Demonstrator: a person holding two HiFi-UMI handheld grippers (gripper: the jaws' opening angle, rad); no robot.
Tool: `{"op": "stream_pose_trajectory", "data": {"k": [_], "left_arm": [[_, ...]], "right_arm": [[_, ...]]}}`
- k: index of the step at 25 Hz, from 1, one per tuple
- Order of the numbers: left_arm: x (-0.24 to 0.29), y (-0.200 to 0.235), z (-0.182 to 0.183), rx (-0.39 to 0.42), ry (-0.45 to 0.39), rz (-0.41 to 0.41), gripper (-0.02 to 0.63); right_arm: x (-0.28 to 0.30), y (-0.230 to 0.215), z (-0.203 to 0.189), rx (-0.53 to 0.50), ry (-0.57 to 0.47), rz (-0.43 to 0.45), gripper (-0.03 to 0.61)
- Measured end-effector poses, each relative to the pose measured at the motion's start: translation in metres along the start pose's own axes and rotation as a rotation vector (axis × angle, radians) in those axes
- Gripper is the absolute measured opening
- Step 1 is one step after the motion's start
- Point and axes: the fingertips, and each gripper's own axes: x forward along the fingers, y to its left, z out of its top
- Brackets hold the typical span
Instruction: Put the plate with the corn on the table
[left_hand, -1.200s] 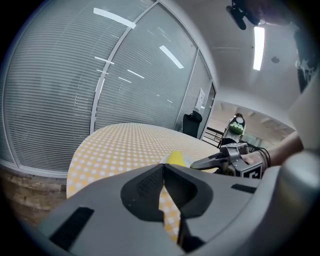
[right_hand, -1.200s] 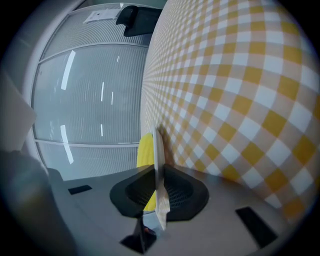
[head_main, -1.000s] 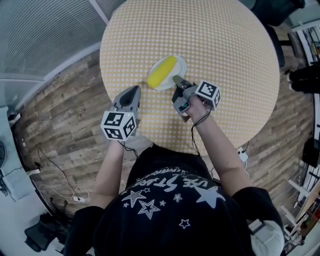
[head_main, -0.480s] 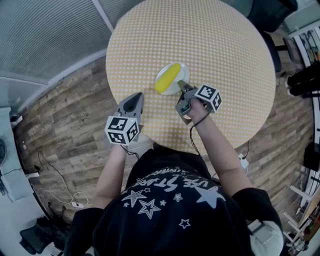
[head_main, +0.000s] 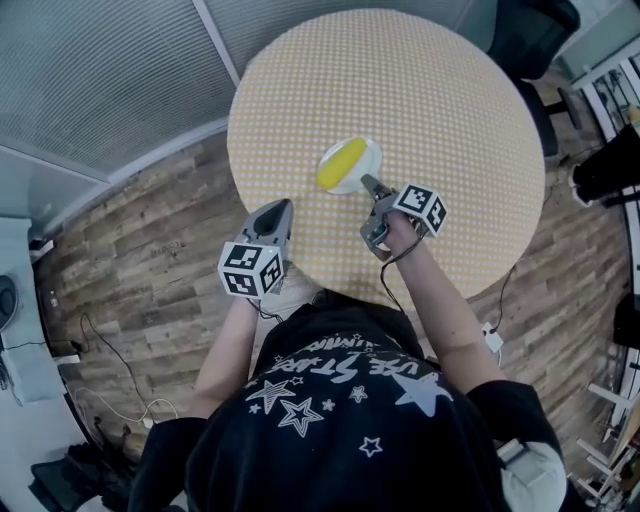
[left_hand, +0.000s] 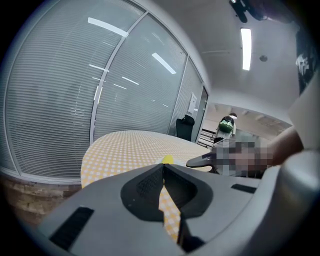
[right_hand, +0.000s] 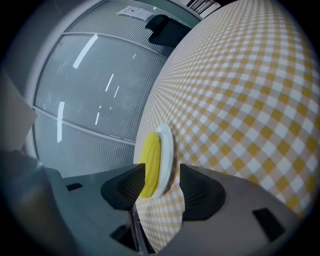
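Plate (head_main: 369, 156) now free on table (head_main: 430, 90)

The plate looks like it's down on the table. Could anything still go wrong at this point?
1. The right gripper's jaws are opening, but the plate's rim is between them; pulling back crookedly could catch the rim and drag or tip the plate.
2. The corn lies loose on the plate, so such a jolt might roll it onto the table.
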Motion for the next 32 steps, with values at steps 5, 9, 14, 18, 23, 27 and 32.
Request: {"op": "stream_pose_trajectory", "data": {"k": [5,9,14,18,23,27,32], "left_arm": [[-0.017,-0.015,0.005,0.011,-0.024,-0.026,0.008],[-0.027,-0.027,0.003,0.009,-0.048,-0.064,0.008],[-0.03,-0.045,-0.006,0.005,-0.051,-0.123,0.008],[-0.031,-0.065,-0.005,0.015,-0.052,-0.155,0.008],[-0.039,-0.096,0.002,0.057,-0.066,-0.176,0.008],[-0.049,-0.11,0.014,0.069,-0.093,-0.149,0.008],[-0.069,-0.143,0.019,0.072,-0.12,-0.121,0.008]], "right_arm": [[-0.042,0.02,0.01,-0.017,-0.15,0.097,0.201],[-0.086,0.054,0.015,-0.064,-0.273,0.225,0.166],[-0.139,0.077,0.01,-0.238,-0.351,0.264,0.063],[-0.169,0.097,0.009,-0.42,-0.37,0.274,0.057],[-0.195,0.113,0.002,-0.512,-0.363,0.332,0.055],[-0.205,0.113,-0.015,-0.626,-0.32,0.34,0.055],[-0.239,0.113,-0.04,-0.803,-0.298,0.336,0.055]]}}
